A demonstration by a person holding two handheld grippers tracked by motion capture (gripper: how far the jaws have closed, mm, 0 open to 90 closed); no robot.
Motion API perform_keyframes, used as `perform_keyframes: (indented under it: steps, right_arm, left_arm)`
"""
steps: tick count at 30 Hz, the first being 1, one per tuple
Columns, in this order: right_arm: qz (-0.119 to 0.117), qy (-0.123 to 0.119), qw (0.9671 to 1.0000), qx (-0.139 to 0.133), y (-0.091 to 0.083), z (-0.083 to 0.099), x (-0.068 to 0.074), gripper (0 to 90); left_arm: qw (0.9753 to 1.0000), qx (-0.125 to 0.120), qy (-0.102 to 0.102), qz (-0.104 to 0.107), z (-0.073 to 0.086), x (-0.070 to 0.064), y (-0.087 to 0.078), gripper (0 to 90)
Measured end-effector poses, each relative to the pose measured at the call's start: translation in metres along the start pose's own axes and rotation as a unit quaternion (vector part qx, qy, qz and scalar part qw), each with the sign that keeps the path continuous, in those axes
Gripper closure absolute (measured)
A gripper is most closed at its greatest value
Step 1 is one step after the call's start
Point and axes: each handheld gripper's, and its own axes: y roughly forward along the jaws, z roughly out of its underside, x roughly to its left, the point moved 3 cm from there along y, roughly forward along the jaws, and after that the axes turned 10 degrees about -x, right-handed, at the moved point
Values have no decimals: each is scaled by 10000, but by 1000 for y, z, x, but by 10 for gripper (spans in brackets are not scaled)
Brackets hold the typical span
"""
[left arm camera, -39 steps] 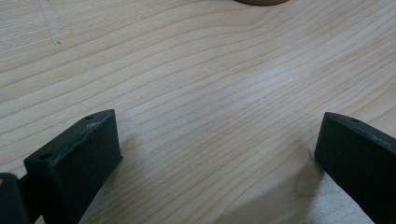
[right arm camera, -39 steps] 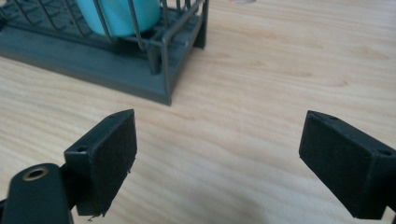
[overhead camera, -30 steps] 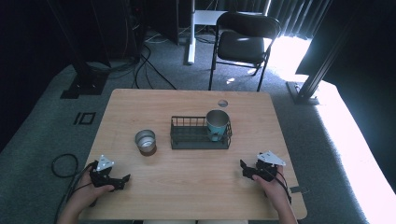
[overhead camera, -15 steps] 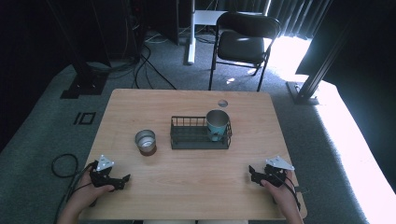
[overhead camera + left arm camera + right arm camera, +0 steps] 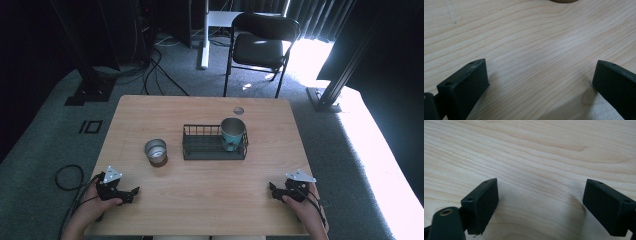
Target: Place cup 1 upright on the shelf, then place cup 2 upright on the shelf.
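Note:
A dark wire basket [image 5: 192, 148] stands in the middle of the wooden table [image 5: 210, 200], with a teal metal cup [image 5: 232, 131] upright at its right end. A second metal cup [image 5: 156, 151] stands on the table left of the basket. My left gripper [image 5: 134, 192] rests near the front left corner, open, its jaws wide apart over bare wood [image 5: 539, 75]. My right gripper [image 5: 271, 190] rests near the front right corner, also open with nothing between its jaws [image 5: 540, 195].
A round cable hole [image 5: 238, 110] sits near the table's far edge. A black folding chair [image 5: 260, 47] stands beyond the table, with cables on the grey carpet. Black frame legs [image 5: 330, 95] stand at the right.
My right gripper has drawn back toward the front right corner of the table. The left gripper and the cups have stayed put.

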Motion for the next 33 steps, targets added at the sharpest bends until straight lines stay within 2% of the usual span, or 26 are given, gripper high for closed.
perform_keyframes:
  steps: [3,22,33]
  right_arm:
    - [-132,111,9998,55,1,1,0,124]
    - [-144,107,9998,68,1,0,0,121]
    - [-146,98,9998,67,1,1,0,121]
  left_arm:
    - [10000,0,0,0,0,0,0,9]
    - [10000,11,7,6,0,0,0,10]
    - [9990,-15,278,352,1,1,-2,24]
